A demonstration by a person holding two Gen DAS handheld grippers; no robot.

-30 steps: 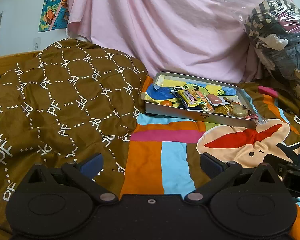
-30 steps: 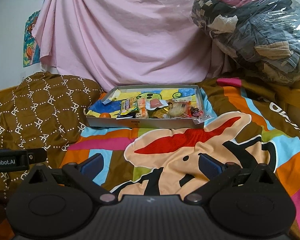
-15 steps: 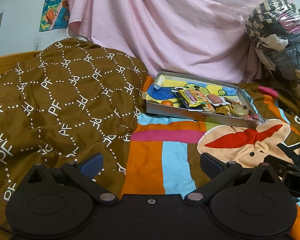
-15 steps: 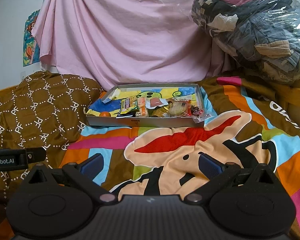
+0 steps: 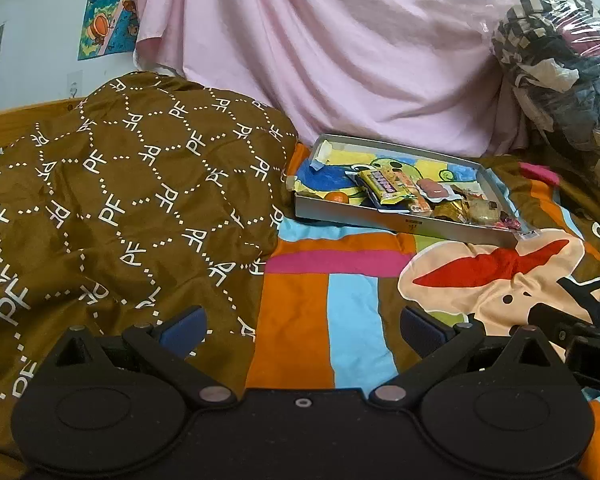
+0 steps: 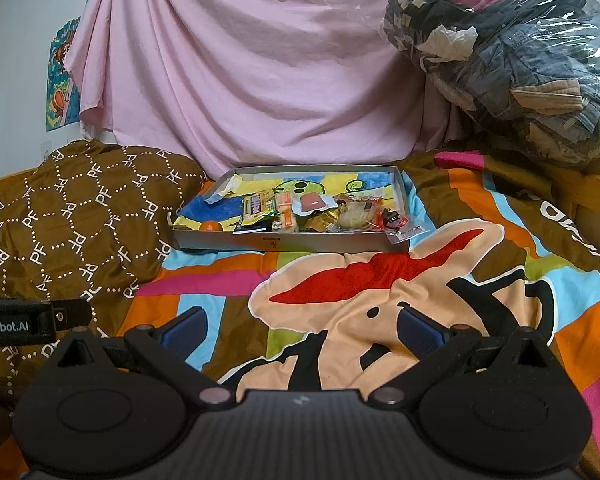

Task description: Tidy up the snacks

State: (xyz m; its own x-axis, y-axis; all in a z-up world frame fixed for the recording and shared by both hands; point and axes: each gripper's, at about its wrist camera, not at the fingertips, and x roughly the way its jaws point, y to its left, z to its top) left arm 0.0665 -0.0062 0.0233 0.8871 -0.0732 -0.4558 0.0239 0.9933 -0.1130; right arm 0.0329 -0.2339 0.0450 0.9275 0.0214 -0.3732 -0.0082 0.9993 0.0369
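A shallow grey cardboard tray (image 5: 452, 231) (image 6: 228, 243) lies on the bed, far ahead of both grippers. It holds several snack packets: a yellow packet (image 5: 382, 186) (image 6: 255, 209), a pink-red one (image 5: 432, 189) (image 6: 311, 202), gold-wrapped ones (image 6: 320, 222) and a small orange ball (image 5: 337, 197) (image 6: 211, 226). One clear packet (image 6: 406, 233) hangs over the tray's right front corner. My left gripper (image 5: 302, 326) is open and empty, low over the bedspread. My right gripper (image 6: 302, 328) is open and empty too.
A brown patterned quilt (image 5: 112, 200) (image 6: 80, 216) is heaped on the left. A pink sheet (image 6: 260, 72) hangs behind the tray. A plastic-wrapped bundle of clothes (image 6: 512, 52) sits at the back right. The colourful bedspread (image 6: 360, 280) lies between grippers and tray.
Both views have drifted slightly; the tray sits marginally closer in frame. Both grippers stay open and empty.
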